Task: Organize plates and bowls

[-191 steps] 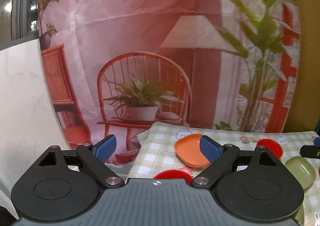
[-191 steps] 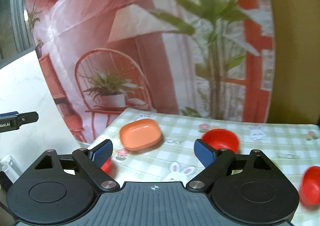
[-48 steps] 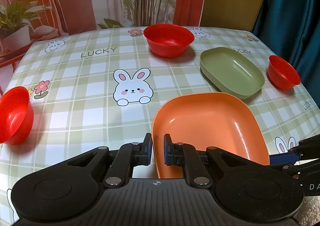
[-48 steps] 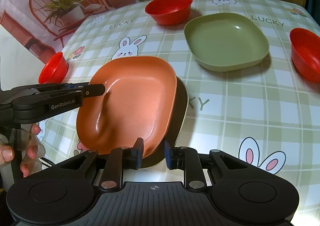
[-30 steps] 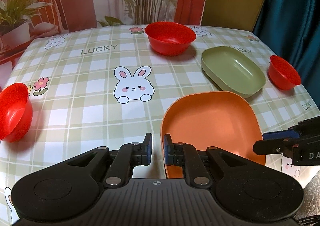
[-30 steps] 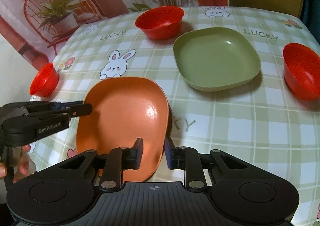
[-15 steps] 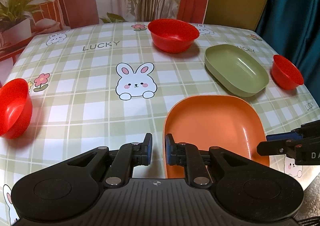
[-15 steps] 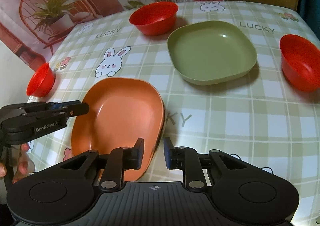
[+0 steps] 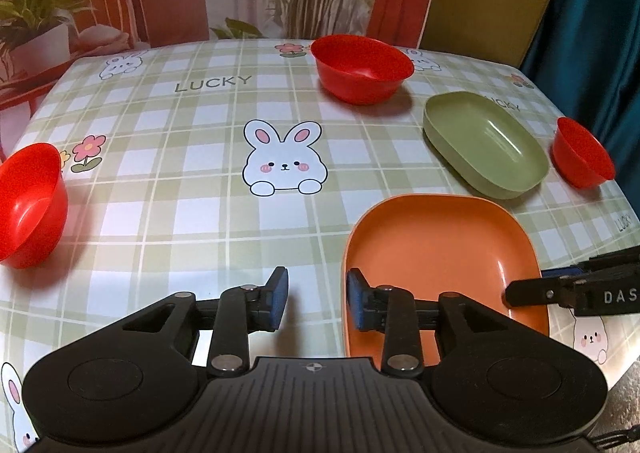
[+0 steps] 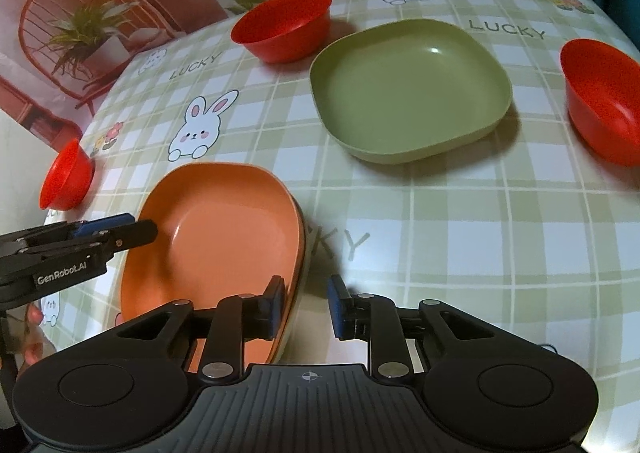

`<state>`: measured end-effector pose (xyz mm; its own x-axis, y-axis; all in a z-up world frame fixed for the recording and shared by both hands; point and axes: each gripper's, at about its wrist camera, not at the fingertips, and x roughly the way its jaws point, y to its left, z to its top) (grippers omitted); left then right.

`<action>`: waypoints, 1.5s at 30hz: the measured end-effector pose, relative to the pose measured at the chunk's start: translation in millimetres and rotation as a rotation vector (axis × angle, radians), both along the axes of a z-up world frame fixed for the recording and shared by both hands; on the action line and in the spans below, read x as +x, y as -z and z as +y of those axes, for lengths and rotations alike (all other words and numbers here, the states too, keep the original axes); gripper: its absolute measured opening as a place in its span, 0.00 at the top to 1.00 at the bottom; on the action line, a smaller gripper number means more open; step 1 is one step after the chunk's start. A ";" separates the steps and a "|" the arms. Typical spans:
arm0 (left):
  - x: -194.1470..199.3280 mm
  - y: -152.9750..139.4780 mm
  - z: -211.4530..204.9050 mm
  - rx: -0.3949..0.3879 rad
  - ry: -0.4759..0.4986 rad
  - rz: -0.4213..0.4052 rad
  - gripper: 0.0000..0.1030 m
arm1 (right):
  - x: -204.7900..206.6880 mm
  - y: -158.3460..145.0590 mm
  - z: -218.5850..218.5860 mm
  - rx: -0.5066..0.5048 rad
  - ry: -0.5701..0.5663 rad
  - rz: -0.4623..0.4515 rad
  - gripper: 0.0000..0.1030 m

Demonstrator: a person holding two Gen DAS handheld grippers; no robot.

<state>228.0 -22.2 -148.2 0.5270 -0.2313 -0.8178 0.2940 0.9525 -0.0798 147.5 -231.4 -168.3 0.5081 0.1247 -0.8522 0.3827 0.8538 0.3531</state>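
Observation:
An orange plate lies flat on the checked tablecloth near the front edge; it also shows in the right wrist view. My left gripper is open, its jaws astride the plate's left rim. My right gripper is open, its jaws astride the plate's right rim. A green plate lies further back. One red bowl stands at the back, one at the left edge, one at the right.
The table carries a green checked cloth with rabbit prints. A printed backdrop with a chair and plant hangs behind it. A teal curtain hangs at the right. The table's front edge is close under both grippers.
Both grippers were shut on the orange plate's rims and carried it down. The plate now rests on the cloth and both grippers have opened, letting go of it.

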 end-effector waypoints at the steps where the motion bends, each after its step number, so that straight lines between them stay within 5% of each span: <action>1: -0.4 0.2 -0.8 0.005 0.002 -0.003 0.66 | 1.8 0.5 -0.9 -0.003 0.000 0.000 0.79; 6: -2.4 -0.2 -4.0 0.026 0.005 -0.013 0.66 | 5.8 -5.2 -1.6 -0.005 -0.013 -0.008 0.80; 11: -5.2 -20.6 -6.5 0.028 0.007 -0.070 0.66 | 0.4 -36.0 -8.2 -0.004 -0.041 -0.119 0.77; 18: 12.7 -58.4 -28.7 -0.096 -0.006 -0.158 0.66 | 8.7 -63.9 -50.2 -0.141 0.008 -0.225 0.77; 22: 30.3 -55.0 -55.3 -0.136 -0.018 -0.155 0.62 | 20.9 -59.0 -79.8 -0.263 0.022 -0.258 0.77; 25: 48.5 -41.0 -73.1 -0.149 -0.022 -0.112 0.58 | 35.2 -43.7 -101.9 -0.381 0.033 -0.228 0.77; 32: 78.0 -10.6 -107.2 -0.123 -0.016 -0.019 0.58 | 62.5 -11.0 -142.6 -0.364 0.027 -0.149 0.77; 43: 98.0 18.5 -123.9 -0.090 0.010 0.059 0.59 | 78.3 10.8 -143.4 -0.325 -0.013 -0.093 0.84; 45: 95.4 18.3 -125.9 -0.097 0.040 0.043 0.83 | 77.3 10.3 -142.4 -0.330 -0.014 -0.090 0.87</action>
